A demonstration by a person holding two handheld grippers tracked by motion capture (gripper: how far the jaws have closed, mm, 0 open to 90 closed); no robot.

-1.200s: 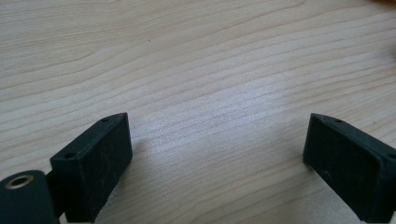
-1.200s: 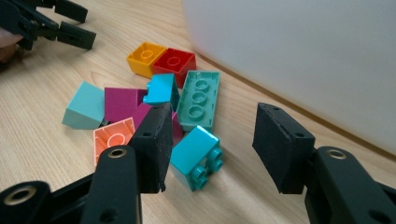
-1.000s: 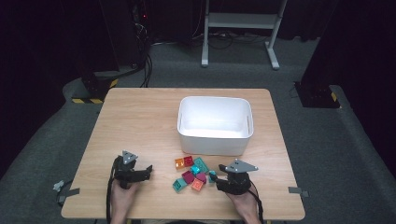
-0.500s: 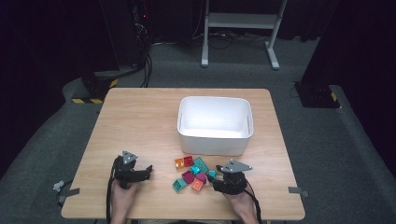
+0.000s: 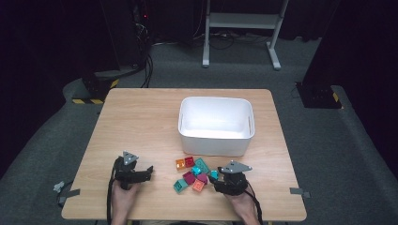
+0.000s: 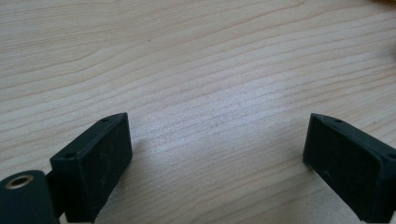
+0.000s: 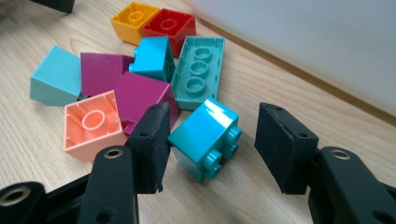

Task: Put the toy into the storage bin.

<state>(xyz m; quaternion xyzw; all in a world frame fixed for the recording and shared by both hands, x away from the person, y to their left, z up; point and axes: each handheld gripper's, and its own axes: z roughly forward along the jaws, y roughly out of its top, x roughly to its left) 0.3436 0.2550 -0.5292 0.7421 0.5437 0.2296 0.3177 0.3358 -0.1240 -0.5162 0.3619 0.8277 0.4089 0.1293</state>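
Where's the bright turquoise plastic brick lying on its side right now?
The turquoise brick lies between the right gripper's open jaws, near the white bin.

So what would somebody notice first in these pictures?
Probably the heap of bright toy bricks on the wooden table, just in front of the white tub. Next, the right gripper, its open jaws either side of a turquoise brick lying on its side.

A pale wooden table (image 5: 141, 122) stands on grey carpet (image 5: 324, 140) before a white metal stand (image 5: 241, 21) in darkness.
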